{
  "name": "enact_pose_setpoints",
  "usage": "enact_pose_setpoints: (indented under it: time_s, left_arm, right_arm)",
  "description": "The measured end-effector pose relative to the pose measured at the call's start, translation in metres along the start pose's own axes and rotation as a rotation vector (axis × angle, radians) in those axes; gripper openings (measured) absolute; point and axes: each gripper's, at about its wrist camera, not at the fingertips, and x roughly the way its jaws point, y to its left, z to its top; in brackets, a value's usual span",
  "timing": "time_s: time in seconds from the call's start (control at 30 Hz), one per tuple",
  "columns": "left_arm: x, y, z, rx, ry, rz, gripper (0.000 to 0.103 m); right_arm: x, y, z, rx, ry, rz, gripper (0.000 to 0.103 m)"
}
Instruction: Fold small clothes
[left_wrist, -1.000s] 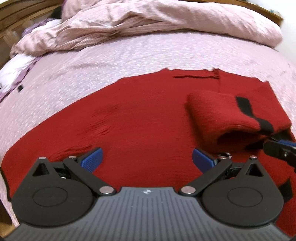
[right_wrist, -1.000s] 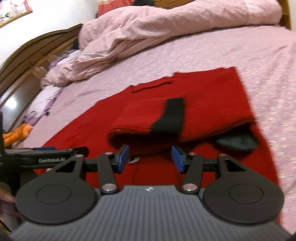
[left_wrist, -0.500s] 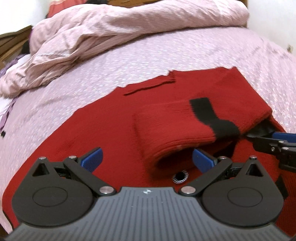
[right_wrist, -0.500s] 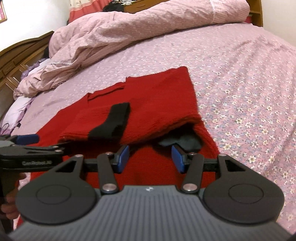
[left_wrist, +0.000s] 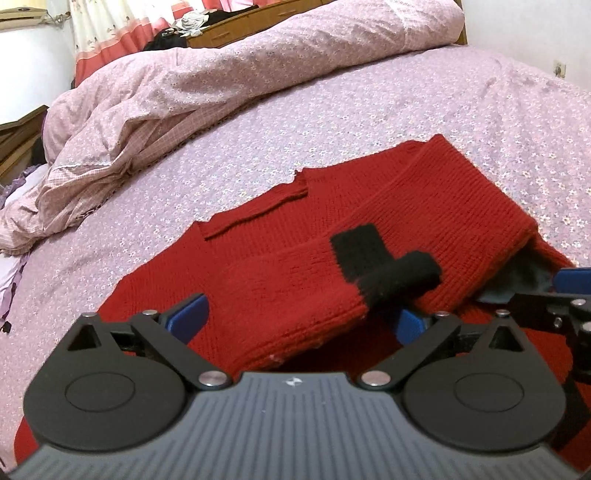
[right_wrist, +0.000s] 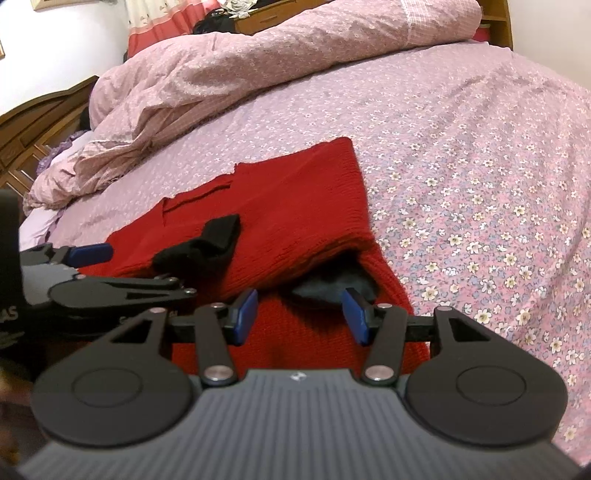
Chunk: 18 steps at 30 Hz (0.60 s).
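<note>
A red knit sweater (left_wrist: 295, 229) lies on the bed, also in the right wrist view (right_wrist: 295, 206). Its sleeve with a black cuff (left_wrist: 391, 273) is folded across the body; the cuff (right_wrist: 207, 247) stands curled up. My left gripper (left_wrist: 295, 317) is open, its jaws wide on either side of the folded sleeve's near edge. My right gripper (right_wrist: 301, 312) is open over the sweater's lower right part, in front of a dark opening under the fold (right_wrist: 332, 284). The left gripper's fingers (right_wrist: 92, 253) show at the left of the right wrist view.
The bed has a pink floral sheet (right_wrist: 480, 184). A rumpled pink duvet (left_wrist: 221, 81) is heaped at the back. A wooden headboard (right_wrist: 37, 125) is at the left. Curtains and dark clothes (left_wrist: 166, 37) lie beyond the bed.
Both grippers have moved forward and right along the sweater. The folded sleeve now lies between the left jaws and its black cuff has curled up. The right jaws have opened wider.
</note>
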Motion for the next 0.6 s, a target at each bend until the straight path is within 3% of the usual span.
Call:
enact_pose_setpoints:
  time_s: [0.13,0.23,0.6]
  left_arm:
    - [-0.003,0.008,-0.002,-0.020,-0.022,0.016,0.068]
    - [-0.008,0.027,-0.004,-0.090,-0.025,0.015,0.058]
    - [-0.022,0.101,-0.033,-0.250,-0.006,0.134,0.057]
  right_arm:
    - [0.000,-0.001,-0.001,0.006,0.002,0.002,0.054]
    - [0.000,-0.002,0.000,0.010,-0.002,0.000,0.054]
    - [0.003,0.001,0.000,0.003,0.008,0.002,0.054]
